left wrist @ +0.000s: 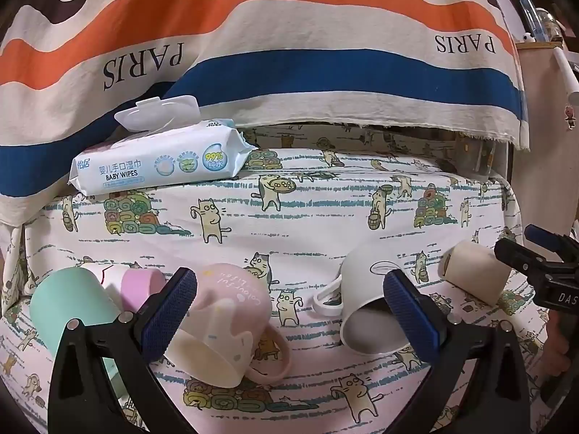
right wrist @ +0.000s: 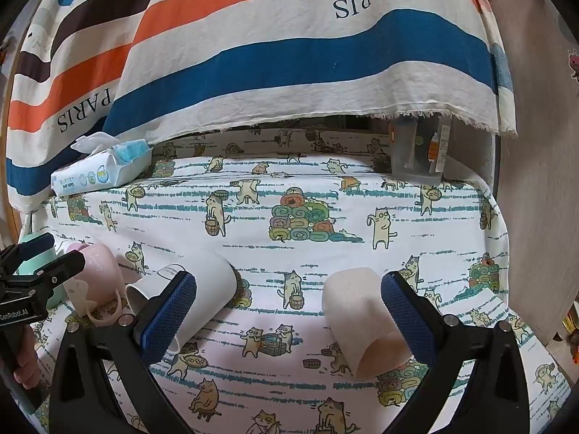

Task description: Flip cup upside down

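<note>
Several cups lie on their sides on the cat-print cloth. In the left wrist view a pink mug (left wrist: 220, 318) lies just inside the left finger, and a white mug (left wrist: 365, 307) lies by the right finger. My left gripper (left wrist: 289, 311) is open above them. A mint cup (left wrist: 68, 307) and a small pink cup (left wrist: 139, 285) stand at the left. A beige handleless cup (left wrist: 474, 271) lies at the right. In the right wrist view my right gripper (right wrist: 289, 314) is open, with the beige cup (right wrist: 358, 322) by its right finger and the white mug (right wrist: 195, 289) behind its left finger.
A baby wipes pack (left wrist: 163, 159) lies at the back left. A striped PARIS cloth (left wrist: 289, 54) hangs behind. A clear container (right wrist: 419, 152) stands at the back right. The table cloth (right wrist: 289, 217) drops off at its right edge.
</note>
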Demonstrator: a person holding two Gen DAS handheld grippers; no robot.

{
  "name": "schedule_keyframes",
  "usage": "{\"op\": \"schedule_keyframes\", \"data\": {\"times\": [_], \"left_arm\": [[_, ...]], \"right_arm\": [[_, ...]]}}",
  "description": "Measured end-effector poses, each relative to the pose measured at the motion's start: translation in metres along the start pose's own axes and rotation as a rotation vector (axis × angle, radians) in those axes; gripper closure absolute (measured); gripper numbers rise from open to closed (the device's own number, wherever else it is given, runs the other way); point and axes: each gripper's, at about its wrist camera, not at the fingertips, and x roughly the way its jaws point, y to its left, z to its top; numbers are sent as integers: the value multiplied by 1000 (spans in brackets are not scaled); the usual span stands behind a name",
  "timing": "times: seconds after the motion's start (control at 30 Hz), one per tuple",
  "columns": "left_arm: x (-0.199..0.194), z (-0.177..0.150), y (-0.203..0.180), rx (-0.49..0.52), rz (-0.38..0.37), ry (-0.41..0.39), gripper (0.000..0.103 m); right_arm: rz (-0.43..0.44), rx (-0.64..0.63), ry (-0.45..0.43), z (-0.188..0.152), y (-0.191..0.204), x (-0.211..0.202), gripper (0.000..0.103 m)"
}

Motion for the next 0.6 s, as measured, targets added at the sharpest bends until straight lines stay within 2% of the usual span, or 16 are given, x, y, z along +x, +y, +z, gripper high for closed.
{"op": "schedule_keyframes", "data": {"times": [0.6], "left_arm": [[0,0,0,0,-1,0,0]], "right_arm": [[0,-1,2,-1,0,1,0]]}}
